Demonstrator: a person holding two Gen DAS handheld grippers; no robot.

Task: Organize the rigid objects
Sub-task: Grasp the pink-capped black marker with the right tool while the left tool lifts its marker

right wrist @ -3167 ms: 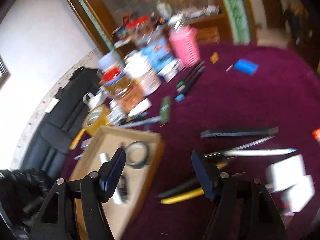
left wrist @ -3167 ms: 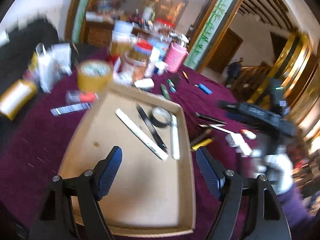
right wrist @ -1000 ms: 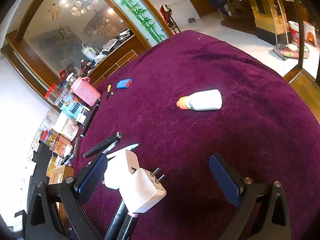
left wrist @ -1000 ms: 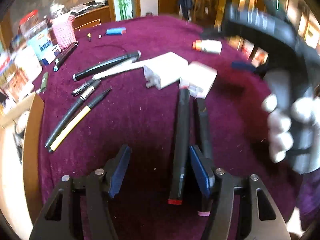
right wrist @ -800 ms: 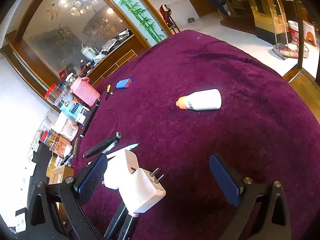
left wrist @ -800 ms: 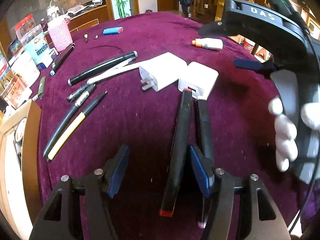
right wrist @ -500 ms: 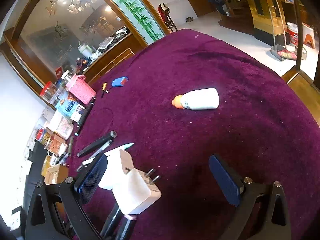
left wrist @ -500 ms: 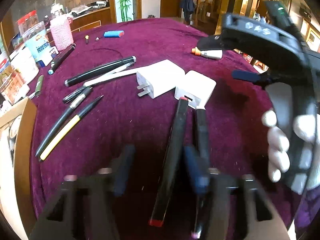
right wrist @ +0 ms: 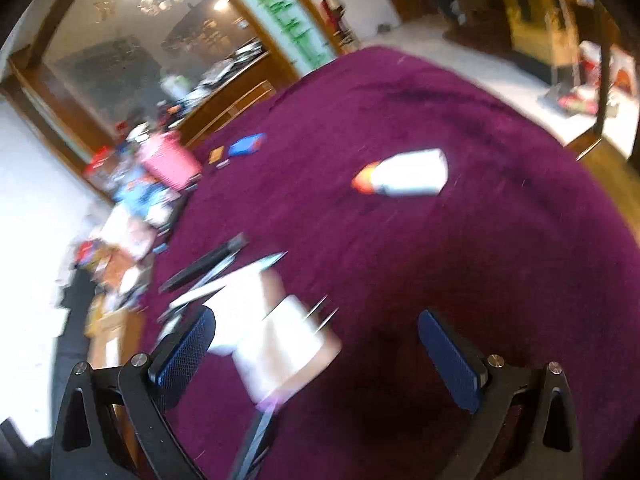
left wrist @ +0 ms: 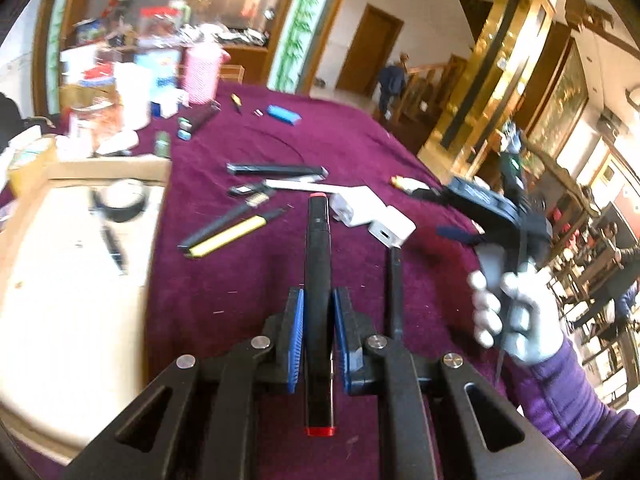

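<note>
Blue pads of the left claw (left wrist: 318, 322) have just been closing and now pinch a thick black marker with red end caps (left wrist: 318, 264) across its middle, so that the marker runs straight ahead between the fingers, one red cap poking back under the claw and the other pointing forward. Just right of this claw a second, thinner black pen (left wrist: 395, 280) lies on the round desk covered in purple cloth (left wrist: 256, 280). Ahead of the marker's far tip sit two white plug chargers (left wrist: 374, 216), side by side. Ahead and to the left lie a black pen and a yellow-and-black pen (left wrist: 230, 232) together, and further left a shallow cardboard tray (left wrist: 80, 280) holds a roll of black tape (left wrist: 118, 200) and a dark pen.

Right claw (right wrist: 316, 356), held by a white-gloved hand (left wrist: 508, 320), stands wide open with nothing between its pads. Its view is blurred: the white chargers (right wrist: 276, 332) lie just ahead of its left finger, and a white bottle with an orange cap (right wrist: 404, 178) lies well ahead on its side.
</note>
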